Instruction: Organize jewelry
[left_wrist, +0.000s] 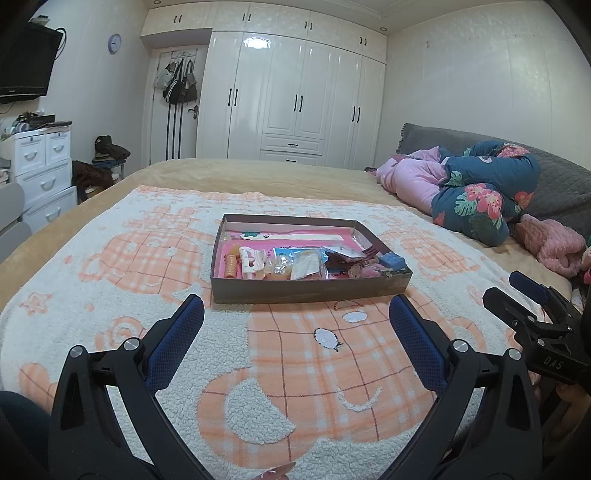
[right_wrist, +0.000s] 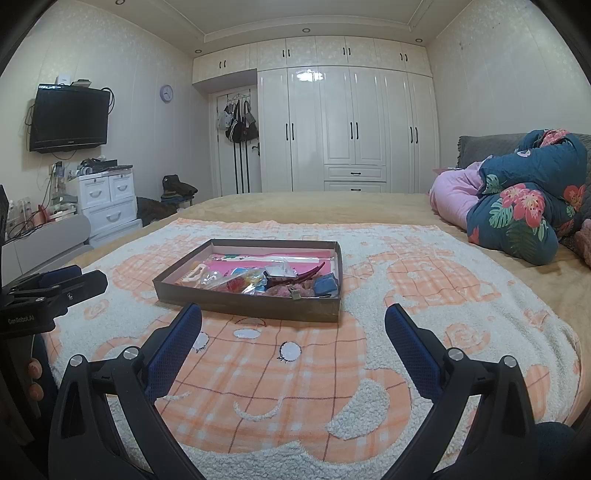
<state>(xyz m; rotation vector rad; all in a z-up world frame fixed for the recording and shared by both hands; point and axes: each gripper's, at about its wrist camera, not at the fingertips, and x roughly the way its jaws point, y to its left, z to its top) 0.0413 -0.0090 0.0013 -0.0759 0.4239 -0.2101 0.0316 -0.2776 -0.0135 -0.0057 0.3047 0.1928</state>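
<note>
A fleecy orange-and-white blanket (left_wrist: 147, 258) covers the bed before white wardrobe doors (right_wrist: 351, 129); both left tongs (left_wrist: 295, 332) and right tongs (right_wrist: 293, 332) hover spread, empty, near the shallow brown cardboard box (right_wrist: 251, 308)

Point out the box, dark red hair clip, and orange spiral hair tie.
box (left_wrist: 295, 288), left wrist view, near wall
dark red hair clip (right_wrist: 308, 272), right wrist view, mid-body
orange spiral hair tie (left_wrist: 232, 266), left wrist view, coils

A white built-in wardrobe (right_wrist: 347, 122) is seen across the far wall. A black television (right_wrist: 69, 120) is mounted on the left wall above white drawers (right_wrist: 109, 201). Recessed ceiling lights (right_wrist: 306, 30) are lit. The bed (right_wrist: 306, 206) is covered in tan.
</note>
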